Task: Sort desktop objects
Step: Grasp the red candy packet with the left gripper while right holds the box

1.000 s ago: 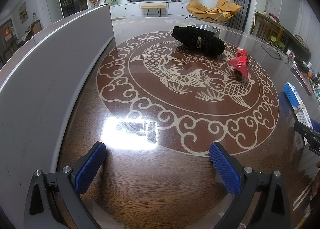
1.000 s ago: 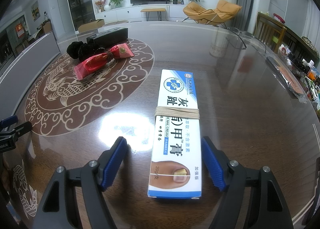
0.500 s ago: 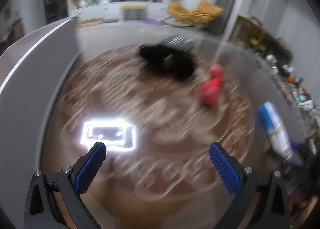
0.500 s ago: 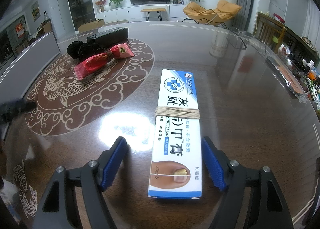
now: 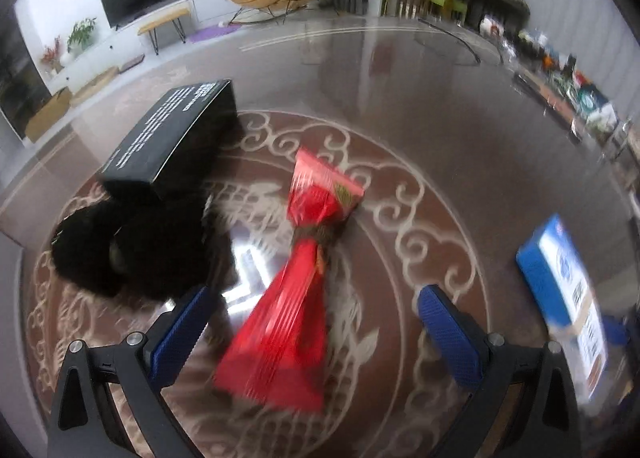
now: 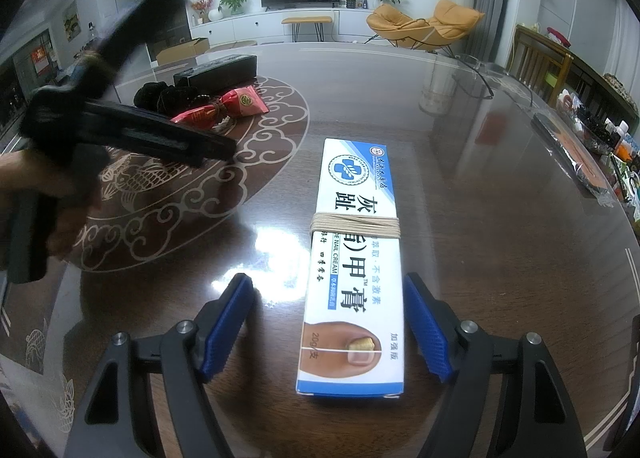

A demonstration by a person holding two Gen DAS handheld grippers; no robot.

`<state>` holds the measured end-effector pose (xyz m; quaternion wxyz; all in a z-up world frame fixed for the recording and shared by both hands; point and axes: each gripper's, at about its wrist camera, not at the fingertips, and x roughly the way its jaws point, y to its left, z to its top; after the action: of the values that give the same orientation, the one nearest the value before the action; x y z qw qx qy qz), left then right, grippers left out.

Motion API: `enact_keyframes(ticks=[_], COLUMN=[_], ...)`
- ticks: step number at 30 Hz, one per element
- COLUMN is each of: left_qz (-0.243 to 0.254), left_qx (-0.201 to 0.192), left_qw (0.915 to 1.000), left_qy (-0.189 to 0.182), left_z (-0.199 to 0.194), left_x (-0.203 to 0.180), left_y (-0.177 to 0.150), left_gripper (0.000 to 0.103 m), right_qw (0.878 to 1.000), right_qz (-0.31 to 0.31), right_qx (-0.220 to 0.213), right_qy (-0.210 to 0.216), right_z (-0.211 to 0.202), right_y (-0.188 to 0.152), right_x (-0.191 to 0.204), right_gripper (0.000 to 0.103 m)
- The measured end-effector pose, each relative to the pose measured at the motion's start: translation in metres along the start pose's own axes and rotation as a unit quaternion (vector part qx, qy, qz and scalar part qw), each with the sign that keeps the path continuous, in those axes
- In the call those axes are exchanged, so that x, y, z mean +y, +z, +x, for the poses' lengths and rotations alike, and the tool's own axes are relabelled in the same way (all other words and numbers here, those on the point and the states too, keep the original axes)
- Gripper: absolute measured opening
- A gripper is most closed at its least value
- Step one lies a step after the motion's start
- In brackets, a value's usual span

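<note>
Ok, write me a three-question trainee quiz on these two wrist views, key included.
1. True or false: the right gripper clamps the blue-and-white cardboard cream box.
2. What binds that box's middle?
A tape
B tan string
C wire
3. Fill in: the red foil packet lies between the left gripper's open ____.

Key:
1 false, pads stand clear.
2 B.
3 fingers.

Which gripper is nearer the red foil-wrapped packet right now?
Left. The left gripper hangs open over the red foil-wrapped packet, its near end between the fingers. The right gripper straddles the blue-and-white cream box, well away.
</note>
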<state>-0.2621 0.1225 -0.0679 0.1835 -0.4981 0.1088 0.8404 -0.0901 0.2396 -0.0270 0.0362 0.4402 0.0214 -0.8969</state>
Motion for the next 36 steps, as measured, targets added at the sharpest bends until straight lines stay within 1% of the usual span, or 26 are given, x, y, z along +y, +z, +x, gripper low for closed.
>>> enact_keyframes(ticks=[3, 5, 6, 7, 8, 10, 12, 14, 15, 17, 18, 21, 24, 26, 28, 30, 31, 32, 33, 34, 36], left_qz=[-0.019, -0.02, -0.021, -0.024, -0.026, -0.029, -0.026, -0.034, -0.04, -0.05, -0.058, -0.084, -0.11, -0.119, -0.119, -0.114, -0.112, -0.11, -0.104, -0.102, -0.112], left_qx=[-0.001, -0.026, -0.041, -0.042, -0.042, -0.043, -0.051, -0.057, -0.059, -0.058, -0.057, -0.06, -0.068, -0.072, -0.075, -0.077, -0.078, -0.08, -0.085, -0.087, -0.092], left_qw=[0.9998, 0.9994, 0.9988, 0.9987, 0.9987, 0.9986, 0.9982, 0.9977, 0.9973, 0.9969, 0.9965, 0.9945, 0.9914, 0.9901, 0.9898, 0.9902, 0.9903, 0.9904, 0.9905, 0.9904, 0.9891], left_qy=[0.011, 0.013, 0.014, 0.014, 0.013, 0.01, 0.017, 0.017, 0.018, 0.018, 0.019, 0.018, 0.015, 0.016, 0.019, 0.022, 0.023, 0.025, 0.03, 0.033, 0.029], left_z=[0.006, 0.002, -0.002, -0.004, -0.005, -0.009, -0.018, -0.027, -0.038, -0.053, -0.065, -0.09, -0.105, -0.108, -0.111, -0.111, -0.112, -0.111, -0.112, -0.114, -0.119], left_x=[-0.001, -0.004, -0.006, -0.006, -0.006, -0.003, 0.0, 0.004, 0.006, 0.01, 0.013, 0.02, 0.028, 0.028, 0.029, 0.027, 0.027, 0.026, 0.025, 0.027, 0.03], left_y=[0.01, 0.008, 0.007, 0.006, 0.004, -0.006, -0.024, -0.041, -0.061, -0.088, -0.11, -0.156, -0.184, -0.194, -0.2, -0.202, -0.203, -0.202, -0.202, -0.204, -0.21], left_gripper=[0.103, 0.077, 0.051, 0.028, 0.018, 0.018, 0.018, 0.018, 0.018, 0.018, 0.018, 0.018, 0.018, 0.018, 0.018, 0.018, 0.018, 0.018, 0.018, 0.018, 0.018], right_qw=[1.0, 1.0, 1.0, 1.0, 1.0, 1.0, 1.0, 1.0, 1.0, 1.0, 1.0, 0.999, 0.998, 0.998, 0.999, 0.998, 0.998, 0.998, 0.998, 0.998, 0.997], right_qz=[-0.001, -0.003, -0.003, -0.003, -0.003, -0.003, -0.003, -0.003, -0.003, -0.001, 0.003, 0.021, 0.037, 0.031, 0.017, 0.02, 0.023, 0.022, 0.017, 0.006, 0.006], right_qx=[0.0, 0.001, 0.001, 0.001, 0.001, 0.002, 0.002, 0.002, 0.002, 0.001, -0.001, -0.008, -0.013, -0.008, 0.014, 0.034, 0.043, 0.048, 0.052, 0.057, 0.073], right_qy=[0.001, 0.002, 0.002, 0.003, 0.003, 0.003, 0.003, 0.003, 0.004, 0.006, 0.011, 0.034, 0.055, 0.054, 0.048, 0.054, 0.049, 0.044, 0.037, 0.02, 0.026], right_z=[0.001, 0.002, 0.002, 0.002, 0.002, 0.002, 0.002, 0.002, 0.002, 0.002, 0.001, -0.001, -0.002, -0.001, 0.003, 0.01, 0.015, 0.018, 0.021, 0.022, 0.02], right_y=[0.0, 0.0, 0.001, 0.001, 0.001, 0.001, 0.001, 0.001, 0.001, 0.0, 0.0, 0.0, 0.0, 0.002, 0.008, 0.021, 0.027, 0.031, 0.035, 0.039, 0.04], right_x=[0.001, 0.002, 0.002, 0.002, 0.002, 0.003, 0.003, 0.003, 0.002, 0.001, 0.0, -0.007, -0.013, -0.011, -0.008, -0.007, -0.008, -0.009, -0.01, -0.01, -0.014], right_gripper=[0.078, 0.079, 0.079, 0.079, 0.079, 0.079, 0.079, 0.079, 0.079, 0.079, 0.079, 0.079, 0.079, 0.081, 0.081, 0.08, 0.08, 0.074, 0.053, 0.045, 0.044])
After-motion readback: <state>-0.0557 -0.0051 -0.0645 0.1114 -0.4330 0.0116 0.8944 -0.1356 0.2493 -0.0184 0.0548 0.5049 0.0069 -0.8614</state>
